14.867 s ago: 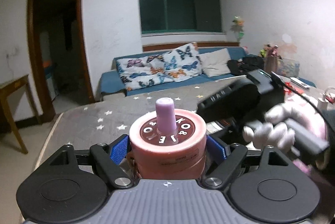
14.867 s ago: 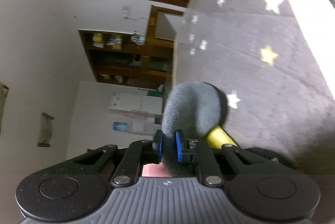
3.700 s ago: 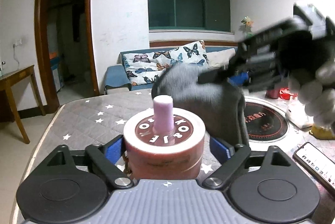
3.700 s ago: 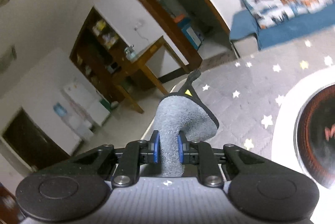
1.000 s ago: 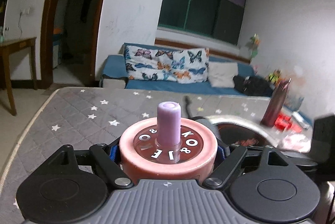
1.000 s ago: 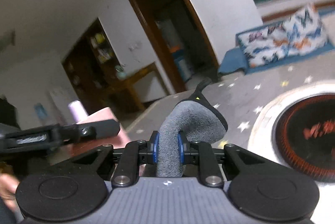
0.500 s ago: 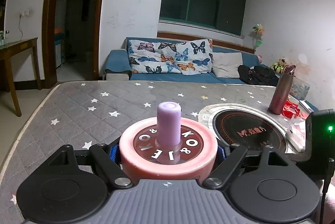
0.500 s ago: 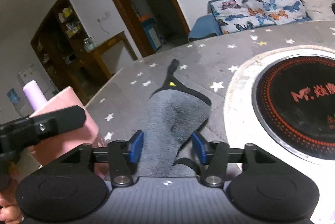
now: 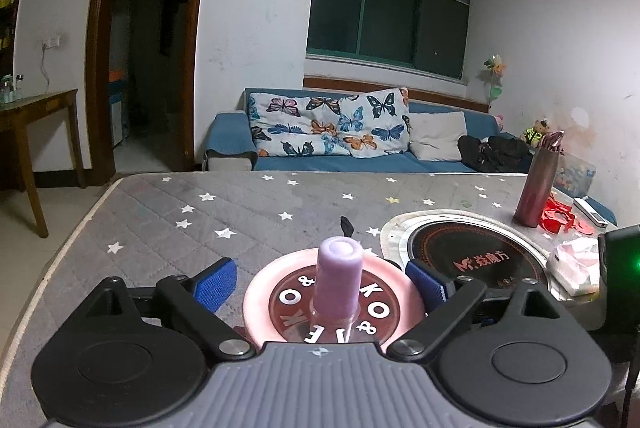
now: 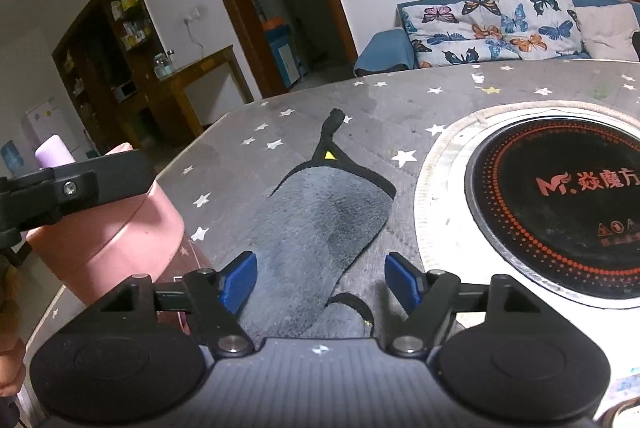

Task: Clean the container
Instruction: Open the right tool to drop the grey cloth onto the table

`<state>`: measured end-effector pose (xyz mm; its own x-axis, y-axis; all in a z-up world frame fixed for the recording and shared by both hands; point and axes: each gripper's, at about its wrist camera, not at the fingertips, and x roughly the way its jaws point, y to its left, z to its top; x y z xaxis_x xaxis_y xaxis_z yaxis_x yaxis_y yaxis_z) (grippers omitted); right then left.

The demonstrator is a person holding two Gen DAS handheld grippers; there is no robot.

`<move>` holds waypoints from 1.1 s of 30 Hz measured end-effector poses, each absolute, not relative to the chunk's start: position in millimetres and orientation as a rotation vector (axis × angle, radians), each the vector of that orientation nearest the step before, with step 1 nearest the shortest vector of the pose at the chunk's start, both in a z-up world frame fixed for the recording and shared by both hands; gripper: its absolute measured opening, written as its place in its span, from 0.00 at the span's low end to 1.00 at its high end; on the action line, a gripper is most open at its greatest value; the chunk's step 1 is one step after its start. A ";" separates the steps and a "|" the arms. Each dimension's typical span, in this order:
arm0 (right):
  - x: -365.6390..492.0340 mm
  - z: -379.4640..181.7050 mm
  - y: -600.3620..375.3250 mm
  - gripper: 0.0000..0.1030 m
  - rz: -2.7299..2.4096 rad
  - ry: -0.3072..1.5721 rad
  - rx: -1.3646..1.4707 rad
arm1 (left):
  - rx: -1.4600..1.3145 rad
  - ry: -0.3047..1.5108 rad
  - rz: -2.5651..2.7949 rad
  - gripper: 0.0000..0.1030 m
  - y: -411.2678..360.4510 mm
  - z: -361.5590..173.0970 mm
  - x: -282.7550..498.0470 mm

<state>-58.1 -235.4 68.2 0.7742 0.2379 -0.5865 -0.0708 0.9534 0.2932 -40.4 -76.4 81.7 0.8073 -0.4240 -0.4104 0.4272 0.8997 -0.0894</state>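
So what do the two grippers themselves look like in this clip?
Both are alike: the left gripper and right gripper have a ribbed grey body with a small cross mark, black linkage arms with silver pivot screws, two round black discs, and fingers tipped with blue pads. No sleeves or cables are clearly visible.

White walls; a dark window (image 9: 386, 22) above a blue sofa (image 9: 340, 156) with butterfly cushions (image 9: 328, 126), an open doorway (image 9: 146, 68) and wooden side table (image 9: 36, 116) far left

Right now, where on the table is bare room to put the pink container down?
Bare room: the starred cloth left of and beyond the grey towel. Crowded: the right edge, with the induction cooker, metal bottle and red items.
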 end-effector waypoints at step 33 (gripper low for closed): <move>-56.1 52.4 -231.5 1.00 0.066 0.670 0.157 | -0.080 0.344 -0.365 1.00 -20.2 91.9 -111.6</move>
<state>-56.1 -231.5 52.4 0.7825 0.1113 -0.6126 -0.0103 0.9861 0.1659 -111.6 -20.2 91.9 0.8768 -0.3631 -0.3153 0.3361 0.9316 -0.1384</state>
